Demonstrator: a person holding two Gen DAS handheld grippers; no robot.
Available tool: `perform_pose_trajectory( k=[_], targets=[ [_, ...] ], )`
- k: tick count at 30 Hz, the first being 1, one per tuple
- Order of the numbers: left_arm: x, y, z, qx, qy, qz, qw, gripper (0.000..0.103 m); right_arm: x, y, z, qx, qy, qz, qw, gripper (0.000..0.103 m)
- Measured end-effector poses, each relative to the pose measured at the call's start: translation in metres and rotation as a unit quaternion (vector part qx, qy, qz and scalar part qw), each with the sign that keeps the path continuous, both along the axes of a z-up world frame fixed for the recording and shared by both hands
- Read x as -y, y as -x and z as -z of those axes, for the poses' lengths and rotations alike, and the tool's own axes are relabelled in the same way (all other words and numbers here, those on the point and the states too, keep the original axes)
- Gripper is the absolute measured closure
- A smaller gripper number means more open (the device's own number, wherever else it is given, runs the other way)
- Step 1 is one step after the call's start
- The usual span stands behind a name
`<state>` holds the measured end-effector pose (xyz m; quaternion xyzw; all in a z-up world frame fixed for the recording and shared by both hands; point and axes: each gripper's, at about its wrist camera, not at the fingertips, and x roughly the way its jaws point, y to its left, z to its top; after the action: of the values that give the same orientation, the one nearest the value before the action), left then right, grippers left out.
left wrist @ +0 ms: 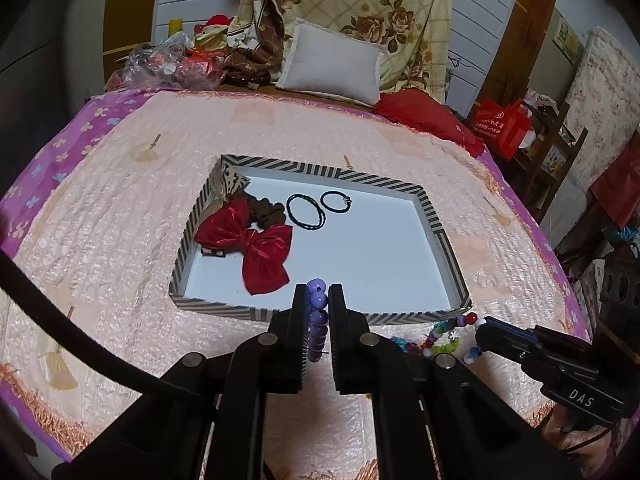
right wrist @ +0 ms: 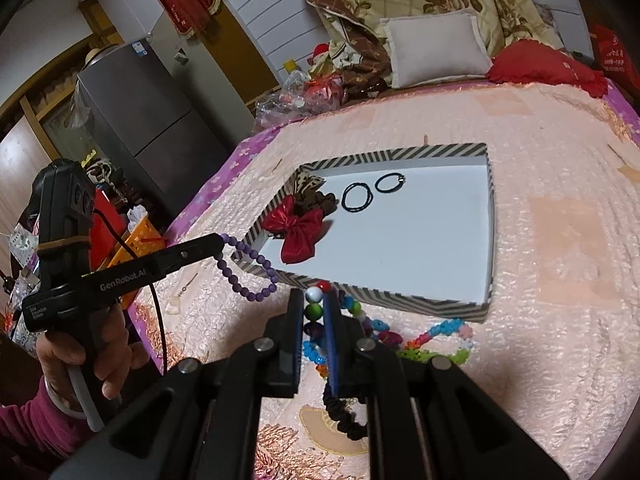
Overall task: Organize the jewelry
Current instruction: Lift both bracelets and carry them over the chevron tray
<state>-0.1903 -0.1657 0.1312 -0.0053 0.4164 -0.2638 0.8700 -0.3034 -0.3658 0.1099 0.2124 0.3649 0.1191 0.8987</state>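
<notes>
Purple beads (left wrist: 318, 312) pinched in left claw (left wrist: 318, 294)

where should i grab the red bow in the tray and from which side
Take the red bow at its pinched centre knot, coming from above with the jaws across the narrow waist. The loops fan out wide and flat on the striped tray floor, so the knot is the only slim part. Its far loop lies against the brown piece, so stay clear of that edge.
</notes>
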Motion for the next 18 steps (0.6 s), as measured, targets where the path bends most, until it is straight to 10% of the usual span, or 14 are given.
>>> perform_pose_trajectory(
  k=[18],
  targets=[
    [0.038,-0.02,-0.005,0.011,-0.023,0.018,0.9995,0.096,0.025,-0.021,-0.004,-0.003,0.002,0.025,1.0,0.093]
  ],
)
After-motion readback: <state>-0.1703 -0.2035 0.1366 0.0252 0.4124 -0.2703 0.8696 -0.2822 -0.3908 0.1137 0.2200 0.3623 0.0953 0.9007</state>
